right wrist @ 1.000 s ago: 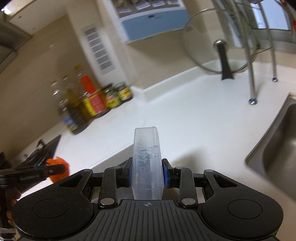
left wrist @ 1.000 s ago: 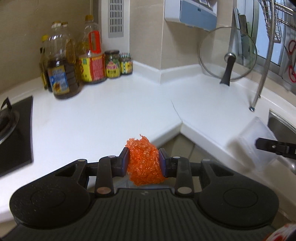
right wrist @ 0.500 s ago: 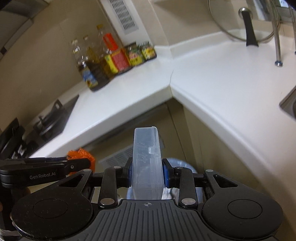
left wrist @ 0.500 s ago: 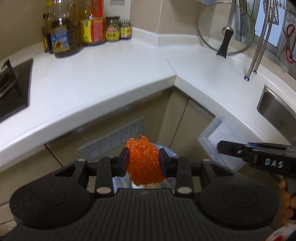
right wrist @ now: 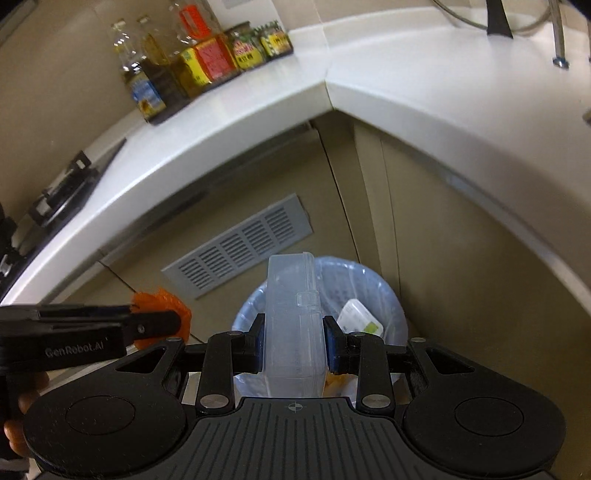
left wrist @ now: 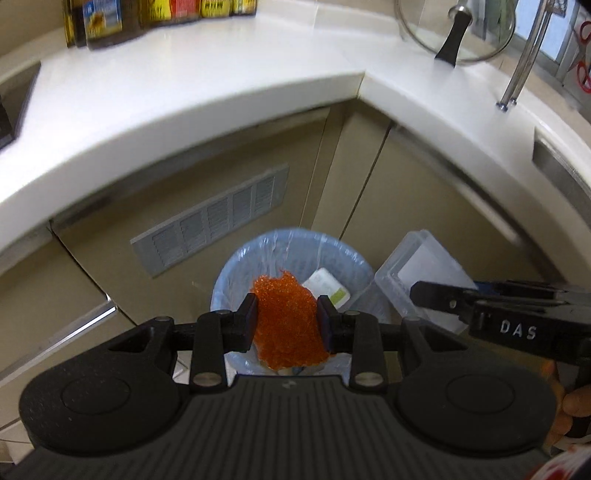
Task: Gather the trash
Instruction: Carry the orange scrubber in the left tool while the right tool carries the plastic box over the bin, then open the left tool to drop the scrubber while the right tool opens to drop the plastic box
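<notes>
The left gripper (left wrist: 286, 325) has its fingers clamped on a crumpled orange mesh net (left wrist: 286, 321), which hangs over the near rim of the lined waste bin (left wrist: 236, 266) standing on the floor below the inner corner of the white countertop (left wrist: 184, 85). The right gripper (right wrist: 294, 341) has its fingers clamped on the narrow sides of a clear plastic container (right wrist: 293, 332), held on edge over the same bin. Likely risks, judged from this arrangement: the net sits close to the rim, so a release here could let it catch on the liner or fall outside; the container is wide beside the bin mouth and could lodge across the rim; both grippers crowd one opening and could knock together if they let go at once. The left wrist view shows the container's broad face offset toward the bin's right rim, a glass pot lid (left wrist: 458, 29) at the countertop's far edge, and a white packet (left wrist: 327, 288) already in the bin. The right wrist view alone shows the stove burner (right wrist: 62, 188) at the countertop's left end and the bottle tops (right wrist: 159, 48).
</notes>
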Demonstrator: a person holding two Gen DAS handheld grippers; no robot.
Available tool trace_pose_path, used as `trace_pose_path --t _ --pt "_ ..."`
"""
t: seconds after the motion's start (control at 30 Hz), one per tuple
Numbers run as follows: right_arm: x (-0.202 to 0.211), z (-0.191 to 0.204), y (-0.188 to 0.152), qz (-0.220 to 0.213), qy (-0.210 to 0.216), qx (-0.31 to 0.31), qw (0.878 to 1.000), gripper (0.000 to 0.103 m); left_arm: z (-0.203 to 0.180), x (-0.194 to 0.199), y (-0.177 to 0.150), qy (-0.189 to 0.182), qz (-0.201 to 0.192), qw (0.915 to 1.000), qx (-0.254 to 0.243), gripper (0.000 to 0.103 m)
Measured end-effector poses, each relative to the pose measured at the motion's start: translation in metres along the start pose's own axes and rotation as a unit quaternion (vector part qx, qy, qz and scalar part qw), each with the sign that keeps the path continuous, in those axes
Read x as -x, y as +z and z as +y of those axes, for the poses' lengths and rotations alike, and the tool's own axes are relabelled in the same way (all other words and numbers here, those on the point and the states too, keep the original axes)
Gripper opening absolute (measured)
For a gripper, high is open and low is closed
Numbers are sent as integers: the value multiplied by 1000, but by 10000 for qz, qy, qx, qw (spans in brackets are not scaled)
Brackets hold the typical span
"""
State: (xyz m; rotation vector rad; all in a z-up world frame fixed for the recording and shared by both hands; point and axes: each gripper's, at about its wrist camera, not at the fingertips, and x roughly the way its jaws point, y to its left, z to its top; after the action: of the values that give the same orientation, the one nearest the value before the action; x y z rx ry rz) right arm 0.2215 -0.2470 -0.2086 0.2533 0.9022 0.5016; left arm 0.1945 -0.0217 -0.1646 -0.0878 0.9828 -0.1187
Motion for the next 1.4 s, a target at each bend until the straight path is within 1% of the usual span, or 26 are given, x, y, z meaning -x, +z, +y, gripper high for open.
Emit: trace_pose_path --t 0.23,0.57,0.77,0.87,1.07,1.13,1.27,1.3,1.4 --pt "-32 -8 -9 89 -190 -210 9996 31 14 -39 -7 -110 292 9995 -60 31" --pt "-70 -17 -11 124 -441 -392 9982 31 20 -87 0 -236 413 9987 -160 31" --pt "-81 -26 -13 115 -546 -470 9973 31 21 -106 3 -300 473 9982 -200 31" --pt "-83 -30 -13 123 -568 -521 9970 31 21 -114 6 -320 473 9981 -237 33" --pt "-85 -34 -14 122 -593 -588 9964 31 20 -123 11 -353 473 9977 -319 41" --pt "-85 -34 -14 125 -600 -594 9964 31 18 -124 10 -337 502 9974 -387 47" --pt "-84 -35 -13 114 -597 -614 9963 31 18 -126 11 -403 514 9971 -397 55" --pt "-84 -35 -13 108 -596 -613 9963 31 19 -127 10 -386 502 9972 -405 60" --pt "-84 -36 -13 103 -590 -615 9963 31 19 -126 9 -358 486 9973 -421 60"
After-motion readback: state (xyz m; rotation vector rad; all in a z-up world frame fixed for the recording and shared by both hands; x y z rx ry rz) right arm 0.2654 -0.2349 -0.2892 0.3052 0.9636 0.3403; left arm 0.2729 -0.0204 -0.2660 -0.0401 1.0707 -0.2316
